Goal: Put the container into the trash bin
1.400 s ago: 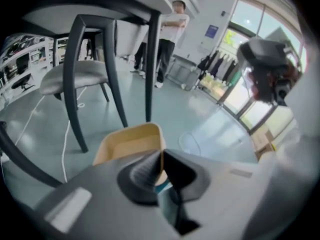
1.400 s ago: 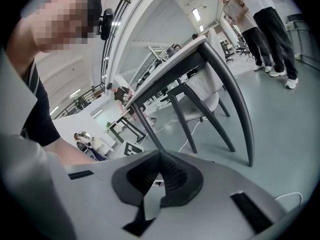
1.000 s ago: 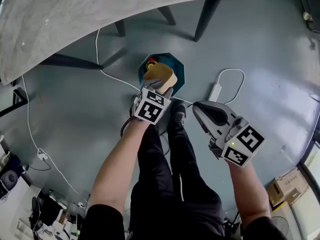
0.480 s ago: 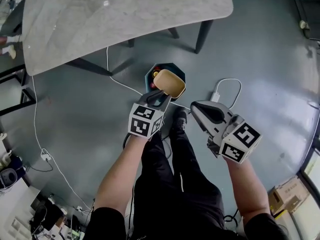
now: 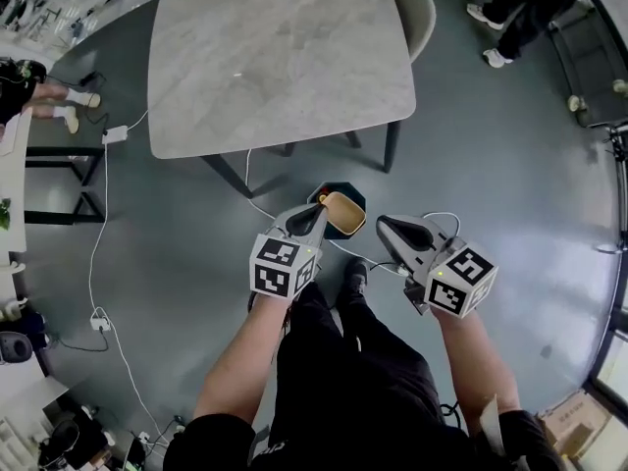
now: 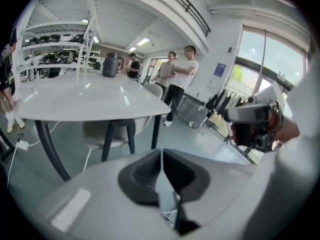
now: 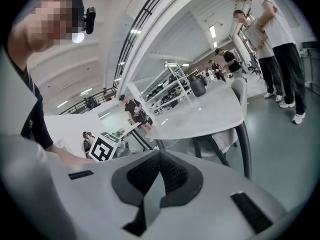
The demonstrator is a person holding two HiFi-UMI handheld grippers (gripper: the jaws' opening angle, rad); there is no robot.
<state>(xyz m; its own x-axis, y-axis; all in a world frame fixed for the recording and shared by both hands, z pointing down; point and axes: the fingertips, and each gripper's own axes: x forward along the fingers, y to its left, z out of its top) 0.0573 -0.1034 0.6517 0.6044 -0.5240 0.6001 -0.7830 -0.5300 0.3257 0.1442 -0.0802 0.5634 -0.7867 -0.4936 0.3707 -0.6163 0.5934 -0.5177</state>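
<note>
**Container dropped in the trash bin, both grippers lifted away.**
The left gripper [image 5: 312,216] had carried the container [image 5: 343,214] over the bin a second earlier. It now stood clear of it, its jaws closing to a thin slit with nothing between them. The container lay in the mouth of the trash bin [image 5: 343,188], on the floor near the table [image 5: 275,57]. The right gripper [image 5: 385,222], just right of the bin, kept its jaws pressed together and empty. Both grippers had risen higher above the floor.
</note>
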